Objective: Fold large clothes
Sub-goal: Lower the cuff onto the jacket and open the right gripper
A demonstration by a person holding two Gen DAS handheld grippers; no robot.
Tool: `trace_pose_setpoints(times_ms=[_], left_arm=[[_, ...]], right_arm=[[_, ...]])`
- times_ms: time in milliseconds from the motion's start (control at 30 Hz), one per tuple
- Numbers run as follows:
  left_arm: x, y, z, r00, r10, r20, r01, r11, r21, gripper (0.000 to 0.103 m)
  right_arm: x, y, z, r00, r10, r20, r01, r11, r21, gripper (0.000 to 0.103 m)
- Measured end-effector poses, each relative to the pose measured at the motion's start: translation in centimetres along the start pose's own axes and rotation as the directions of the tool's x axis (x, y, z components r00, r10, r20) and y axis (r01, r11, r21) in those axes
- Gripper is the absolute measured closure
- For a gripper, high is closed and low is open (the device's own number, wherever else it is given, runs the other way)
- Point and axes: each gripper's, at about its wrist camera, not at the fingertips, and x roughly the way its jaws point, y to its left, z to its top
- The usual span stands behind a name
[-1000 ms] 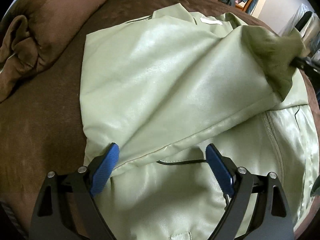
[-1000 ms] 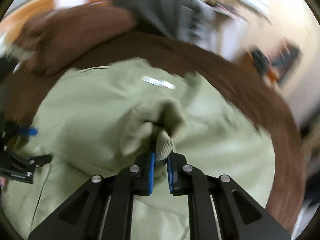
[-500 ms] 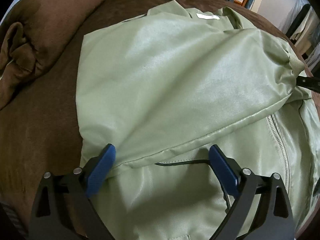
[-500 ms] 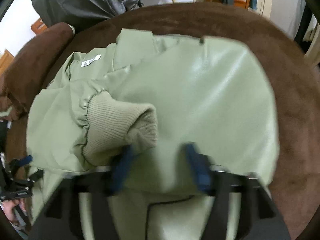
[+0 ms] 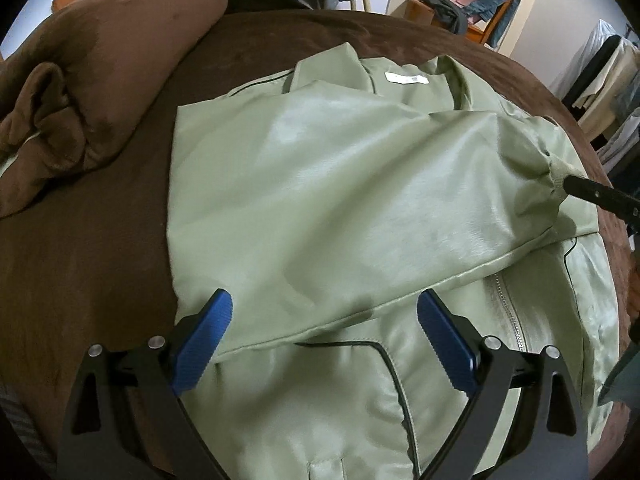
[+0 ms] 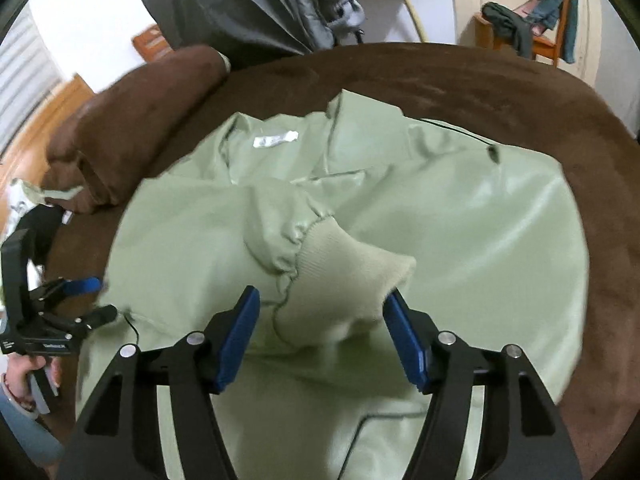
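The jacket [image 5: 320, 200] lies spread on the brown bed [image 5: 80, 260], collar and white label [image 5: 406, 78] at the far end. Left of the jacket sits a brown pillow [image 5: 100, 72].

Progress: one sleeve [image 5: 360, 208] is folded across the jacket body, its ribbed cuff [image 6: 348, 276] resting near the jacket's middle. Judged from this layout, the other sleeve and the lengthwise folds are not yet done.

Left gripper [image 5: 324, 332]: jaws wide apart over the jacket's near part, nothing between the pads. Right gripper [image 6: 320, 336]: jaws have just been closing somewhat from a wider spread. They stand apart on either side of the cuff, and the pads do not press on it.

View differences: the left wrist view shows the zipper [image 5: 508, 312] near the jacket's hem, and only a black finger of the right gripper at the cuff. The right wrist view shows the whole cuff and, left of the jacket, the left gripper in a hand [image 6: 24, 376].
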Motion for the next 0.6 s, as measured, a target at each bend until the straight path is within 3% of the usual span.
trace_pose_setpoints(times_ms=[100, 267, 533, 600], left_arm=[[0.3, -0.4, 0.4, 1.0, -0.009, 0.001, 0.009, 1.0, 0.009, 0.011], [0.9, -1.0, 1.9, 1.0, -0.021, 0.004, 0.021, 1.0, 0.011, 0.011], [2.7, -2.7, 3.2, 1.0, -0.018, -0.016, 0.018, 0.999, 0.043, 0.011], [3.2, -2.9, 3.1, 0.999, -0.017, -0.027, 0.018, 0.999, 0.048, 0.011]], right_arm=[[0.5, 0.1, 0.4, 0.998, 0.06, 0.018, -0.059, 0.997, -0.046, 0.038], [2.9, -0.4, 0.3, 0.981, 0.161, -0.112, -0.17, 0.982, -0.077, 0.036], [0.1, -0.6, -3.1, 0.939, 0.26, -0.227, -0.286, 0.954, -0.092, 0.036], [-0.7, -0.3, -4.3, 0.936, 0.246, -0.25, -0.281, 0.953, -0.115, 0.036]])
